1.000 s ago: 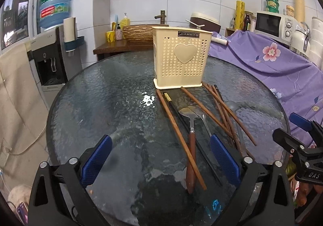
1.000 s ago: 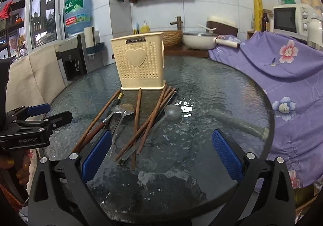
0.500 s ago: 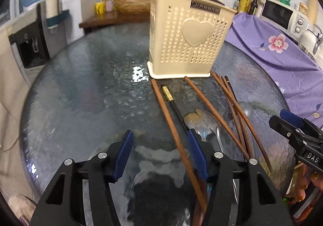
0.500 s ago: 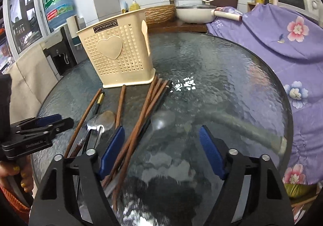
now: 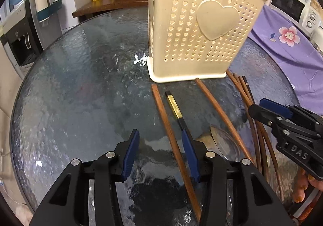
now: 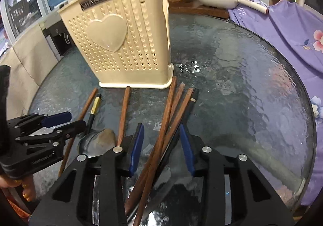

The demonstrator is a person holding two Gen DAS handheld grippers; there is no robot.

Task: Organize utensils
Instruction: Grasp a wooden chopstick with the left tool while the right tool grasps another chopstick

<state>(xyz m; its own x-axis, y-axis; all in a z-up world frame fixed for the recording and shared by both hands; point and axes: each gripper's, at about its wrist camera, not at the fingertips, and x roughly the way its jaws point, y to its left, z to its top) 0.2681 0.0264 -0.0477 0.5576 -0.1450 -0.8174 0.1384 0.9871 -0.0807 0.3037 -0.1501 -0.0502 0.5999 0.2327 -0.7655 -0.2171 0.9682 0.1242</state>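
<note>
**Round table and its load**

Round, dark, textured glass table (image 5: 80,94). Upright on it: cream perforated plastic utensil basket (image 5: 201,30). Lying before the basket: brown wooden chopsticks (image 6: 171,117), black gold-banded chopstick (image 5: 175,107), metal spoon (image 6: 97,141).

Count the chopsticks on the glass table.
7. Before the basket, left to right: a brown chopstick, a black gold-banded one, another brown one, then a bundle of four, three brown and one black. Others may be hidden.

We see a cream perforated utensil holder (image 5: 201,30) standing upright ahead of our grippers. Brown wooden chopsticks (image 6: 169,117), one gold-banded black chopstick (image 5: 175,106) and a metal spoon (image 6: 97,141) lie flat before it.
</note>
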